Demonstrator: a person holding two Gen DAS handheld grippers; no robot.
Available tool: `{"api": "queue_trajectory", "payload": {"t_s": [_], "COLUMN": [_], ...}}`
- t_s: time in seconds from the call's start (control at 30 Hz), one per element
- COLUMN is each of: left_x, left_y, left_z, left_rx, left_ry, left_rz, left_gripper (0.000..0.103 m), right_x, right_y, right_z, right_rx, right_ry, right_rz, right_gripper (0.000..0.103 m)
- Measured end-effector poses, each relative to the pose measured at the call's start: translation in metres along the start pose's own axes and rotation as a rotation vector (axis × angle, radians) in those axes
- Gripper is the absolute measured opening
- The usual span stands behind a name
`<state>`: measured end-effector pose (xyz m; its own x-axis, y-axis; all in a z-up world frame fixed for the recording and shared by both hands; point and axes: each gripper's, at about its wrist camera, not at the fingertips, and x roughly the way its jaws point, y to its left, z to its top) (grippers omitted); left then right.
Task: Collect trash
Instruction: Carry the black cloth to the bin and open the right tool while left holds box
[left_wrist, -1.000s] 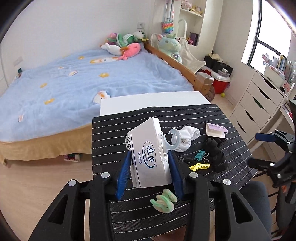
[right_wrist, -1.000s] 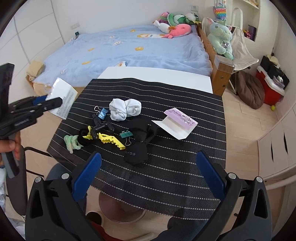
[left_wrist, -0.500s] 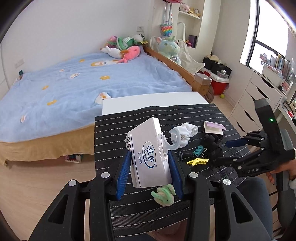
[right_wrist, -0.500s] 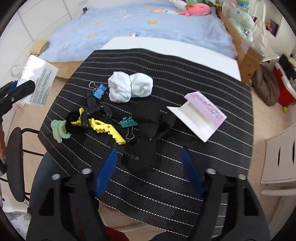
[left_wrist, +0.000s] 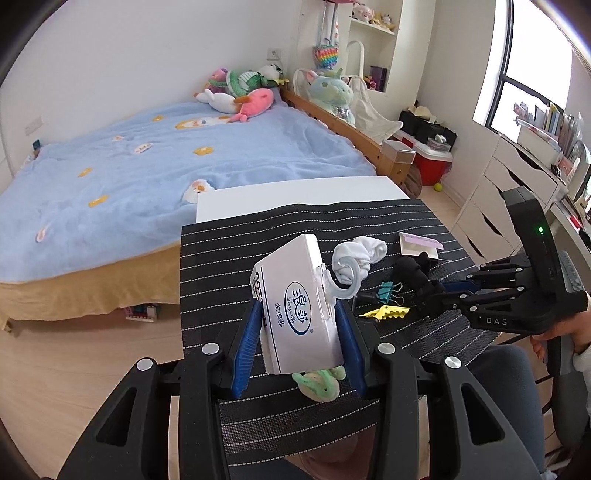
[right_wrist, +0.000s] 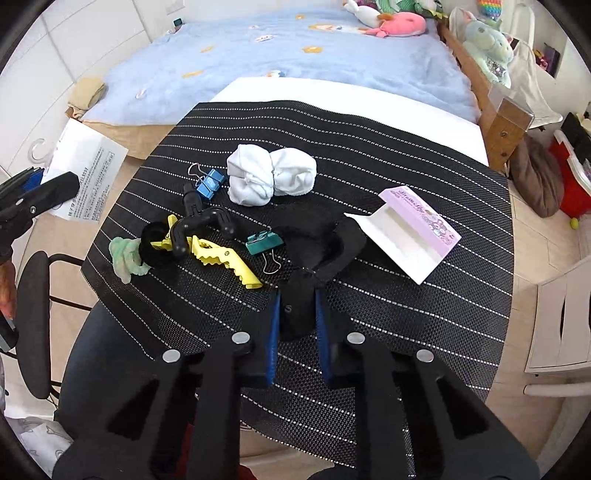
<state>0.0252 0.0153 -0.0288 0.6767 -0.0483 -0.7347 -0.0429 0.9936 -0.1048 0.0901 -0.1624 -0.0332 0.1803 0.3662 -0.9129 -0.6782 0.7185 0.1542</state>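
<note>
white plaster walls (left_wrist: 147, 55) | pale wood floor (left_wrist: 92, 369) | blue-quilted wooden bed (left_wrist: 166, 166) | white drawer unit (left_wrist: 509, 184) | daylit arched window (left_wrist: 535, 74)

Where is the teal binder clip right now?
In the right wrist view, the teal binder clip lies on the striped mat, between the yellow clip and the black sock.

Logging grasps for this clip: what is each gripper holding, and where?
Left gripper clamps the white cardboard package by its lower sides. Right gripper pinches the black fabric sock at its near end.
</note>
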Motion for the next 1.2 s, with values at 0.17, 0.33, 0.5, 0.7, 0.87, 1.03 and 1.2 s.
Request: {"api": "queue_trajectory", "payload": {"t_s": [0.17,0.33,0.5,0.7,0.87,1.03,1.2], "left_x": [-0.005,-0.012,-0.020,-0.031,-0.041,-0.052,-0.058], "left_y": [-0.004,-0.008,-0.015,-0.026,-0.034,-0.039,-0.041], "left_z": [-0.002,-0.003,-0.008,-0.017,-0.025,-0.037,-0.048], "left_rx": [0.009,0.022,0.040,0.059,0.077,0.090,0.084], "left_ry": [-0.007,-0.014,-0.014,-0.014,-0.014,-0.014,-0.008], "left_rz": [-0.008,-0.020,-0.043,-0.072,-0.080,-0.086,-0.095], "left_gripper": [0.041,0.041,0.041,0.041,0.041,0.041,0.041], "right_x": [-0.013,-0.037,-0.063,-0.093,-0.112,-0.121,-0.122], "right_y": [0.000,0.002,0.009,0.024,0.040,0.053,0.064], "right_z": [-0.005,-0.009,-0.016,-0.032,-0.049,-0.070,-0.087], "right_rx": [0.016,0.024,0.014,-0.010,-0.031,-0.052,-0.058], "right_ry": [-0.038,-0.093,-0.145,-0.194,-0.218,-0.218,-0.201], "right_rz": [0.000,0.007,0.010,0.020,0.037,0.054,0.070], "right_gripper": [0.016,0.016,0.016,0.016,0.016,0.016,0.016]}}
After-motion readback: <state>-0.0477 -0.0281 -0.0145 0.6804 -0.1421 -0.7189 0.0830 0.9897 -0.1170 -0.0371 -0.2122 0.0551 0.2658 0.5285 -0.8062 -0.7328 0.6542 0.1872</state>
